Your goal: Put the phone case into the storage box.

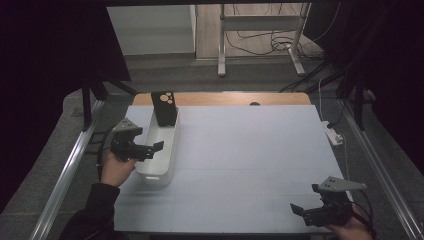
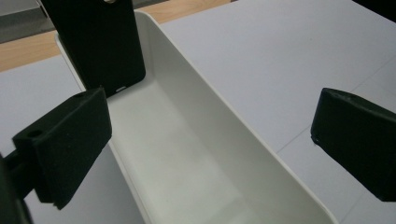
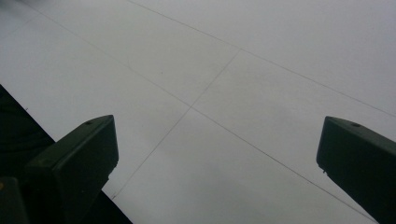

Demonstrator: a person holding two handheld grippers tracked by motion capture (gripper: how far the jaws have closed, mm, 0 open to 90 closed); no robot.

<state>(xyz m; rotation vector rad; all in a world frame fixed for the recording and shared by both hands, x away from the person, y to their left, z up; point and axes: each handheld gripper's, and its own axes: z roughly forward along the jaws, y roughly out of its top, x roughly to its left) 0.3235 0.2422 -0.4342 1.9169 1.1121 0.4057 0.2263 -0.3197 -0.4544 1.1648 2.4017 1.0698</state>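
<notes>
A long white bin (image 1: 168, 159) stands on the left part of the pale table. A black phone (image 1: 164, 107) leans upright in its far end, its camera rings showing at the top. My left gripper (image 1: 152, 149) is open and reaches over the bin's left rim near the middle. In the left gripper view the jaws stand wide apart over the empty bin (image 2: 233, 121), with the phone (image 2: 100, 46) against the far wall beyond my left gripper (image 2: 210, 149). My right gripper (image 1: 306, 200) is open near the front right corner; between its jaws (image 3: 215, 163) lies bare table.
The table (image 1: 250, 150) has a wooden strip (image 1: 225, 98) along its far edge. A white power strip (image 1: 333, 134) lies off the right side. Metal rails run down both sides, and its front edge is close to my right gripper.
</notes>
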